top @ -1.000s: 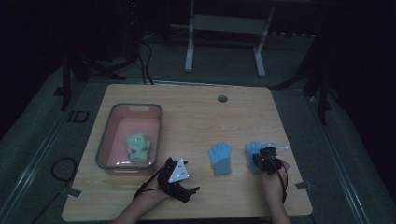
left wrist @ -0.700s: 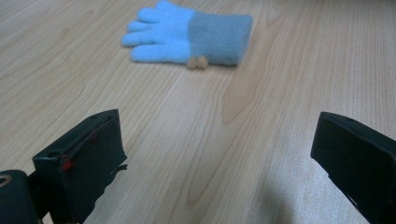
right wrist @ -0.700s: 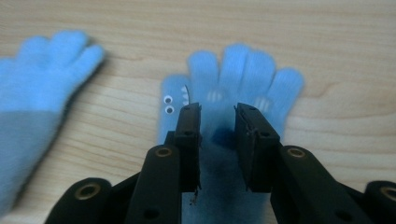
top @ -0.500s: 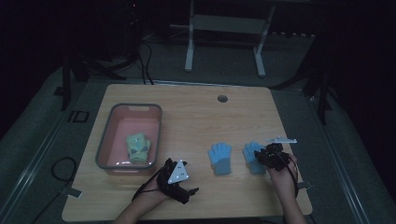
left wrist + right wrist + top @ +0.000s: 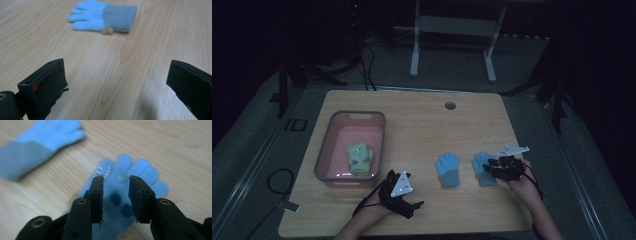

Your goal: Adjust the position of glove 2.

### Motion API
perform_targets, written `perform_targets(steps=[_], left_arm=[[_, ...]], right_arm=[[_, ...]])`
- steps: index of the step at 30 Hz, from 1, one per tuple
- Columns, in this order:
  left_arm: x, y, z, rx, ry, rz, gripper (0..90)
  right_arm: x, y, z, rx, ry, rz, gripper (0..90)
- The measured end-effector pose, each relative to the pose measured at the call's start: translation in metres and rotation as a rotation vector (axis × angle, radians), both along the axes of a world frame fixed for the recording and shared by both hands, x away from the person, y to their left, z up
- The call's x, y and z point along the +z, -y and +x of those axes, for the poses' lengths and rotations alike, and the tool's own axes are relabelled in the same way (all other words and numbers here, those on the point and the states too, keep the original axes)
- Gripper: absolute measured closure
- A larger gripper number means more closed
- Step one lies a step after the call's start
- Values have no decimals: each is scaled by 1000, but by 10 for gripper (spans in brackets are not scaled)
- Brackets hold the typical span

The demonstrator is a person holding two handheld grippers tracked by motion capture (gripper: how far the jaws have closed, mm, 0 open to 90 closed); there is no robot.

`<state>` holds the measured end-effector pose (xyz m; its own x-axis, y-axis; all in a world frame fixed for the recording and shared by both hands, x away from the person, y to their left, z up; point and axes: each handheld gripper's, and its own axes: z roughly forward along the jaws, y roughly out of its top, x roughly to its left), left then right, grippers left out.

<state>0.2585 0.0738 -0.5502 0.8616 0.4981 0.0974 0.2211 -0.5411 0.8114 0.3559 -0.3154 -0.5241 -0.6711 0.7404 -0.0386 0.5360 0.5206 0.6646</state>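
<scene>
No readable writing or brands. 2 blue gloves lie flat near the table's front edge, right of centre: left glove (image 5: 447, 169), right glove (image 5: 482, 168). 1 pink bin (image 5: 328, 150) w/ 1 green glove (image 5: 360, 158). R gripper (image 5: 492, 167) jaws just opened partway, nothing gripped, above right glove. L gripper (image 5: 404, 192) wide open, empty.

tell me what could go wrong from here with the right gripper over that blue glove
The right gripper has just been opening and its jaws hang narrowly parted over the decorated blue glove, gripping nothing; closing from there may pinch only a fold, or miss. The plain blue glove lies close beside it, so a sideways drag could shift it.
</scene>
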Motion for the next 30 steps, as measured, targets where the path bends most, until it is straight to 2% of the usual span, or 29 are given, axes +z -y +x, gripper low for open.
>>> perform_targets(steps=[4, 5, 8, 12, 17, 19, 23, 27, 28, 30], left_arm=[[1, -3, -2, 12, -4, -6, 27], [1, -3, -2, 13, 0, -4, 27], [1, -4, -1, 17, -1, -12, 28], [1, -4, -1, 14, 0, -5, 28], [0, -3, -1, 9, -2, 2, 28], [0, -3, -2, 8, -1, 1, 27], [0, -3, -1, 8, -1, 4, 27], [0, -4, -1, 8, 0, 3, 28], [0, -4, -1, 8, 0, 3, 28], [0, -4, -1, 9, 2, 1, 28]], right_arm=[[-16, 3, 1, -15, -21, 1, 639], [-19, 3, 0, -17, -14, 9, 644], [-21, 4, -2, -29, -2, 26, 685], [-23, -2, -8, -55, 25, 23, 823], [-22, -9, -12, -105, 34, -2, 857], [-18, -11, -11, -146, 24, 11, 865], [-2, -17, -12, -173, 60, 15, 868], [23, -26, -11, -158, 96, 49, 868], [23, -26, -11, -158, 96, 49, 868], [42, -37, -11, -124, 110, 84, 868]])
